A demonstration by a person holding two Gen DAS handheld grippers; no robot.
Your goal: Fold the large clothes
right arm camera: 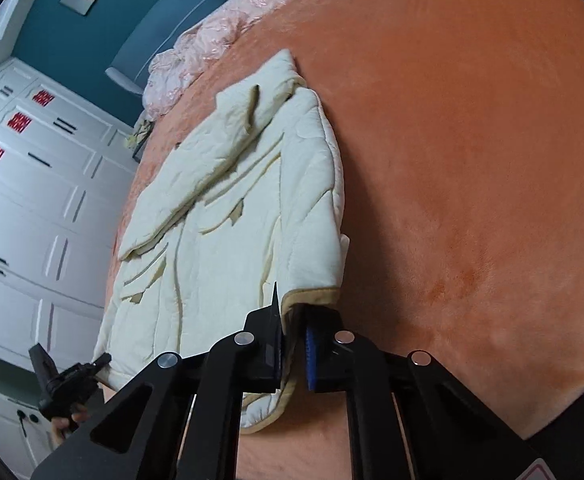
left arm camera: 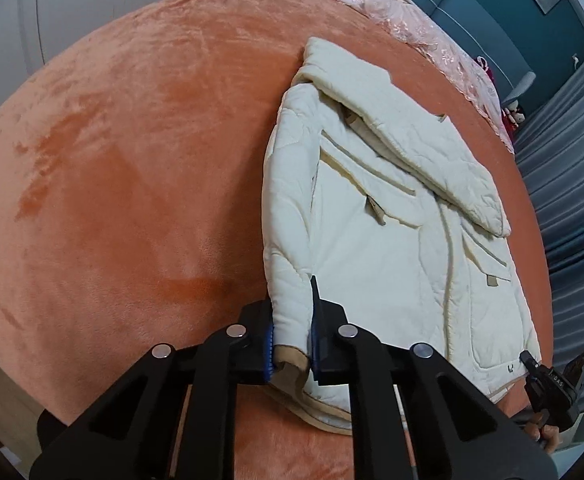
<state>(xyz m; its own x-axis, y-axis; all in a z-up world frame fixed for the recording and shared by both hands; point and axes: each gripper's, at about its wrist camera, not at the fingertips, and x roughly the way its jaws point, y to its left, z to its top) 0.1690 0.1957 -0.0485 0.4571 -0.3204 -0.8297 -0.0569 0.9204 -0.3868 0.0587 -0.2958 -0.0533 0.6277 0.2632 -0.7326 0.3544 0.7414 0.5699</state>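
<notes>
A cream quilted jacket [left arm camera: 392, 220] with tan trim lies flat on the orange plush bed cover [left arm camera: 131, 160], with one sleeve folded across its chest. My left gripper [left arm camera: 292, 332] is shut on the tan-edged cuff and hem at the jacket's near left corner. In the right wrist view the same jacket [right arm camera: 231, 220] stretches away, and my right gripper [right arm camera: 293, 336] is shut on its tan-bound hem at the near right corner. Each gripper shows in the other's view at the opposite hem corner: the right gripper [left arm camera: 556, 380] and the left gripper [right arm camera: 67, 380].
A pink lace quilt [left arm camera: 412, 12] is bunched along the far side of the bed by a teal headboard [right arm camera: 163, 20]. White wardrobe doors [right arm camera: 31, 200] stand beside the bed. Wide bare orange bed cover [right arm camera: 472, 160] lies beside the jacket.
</notes>
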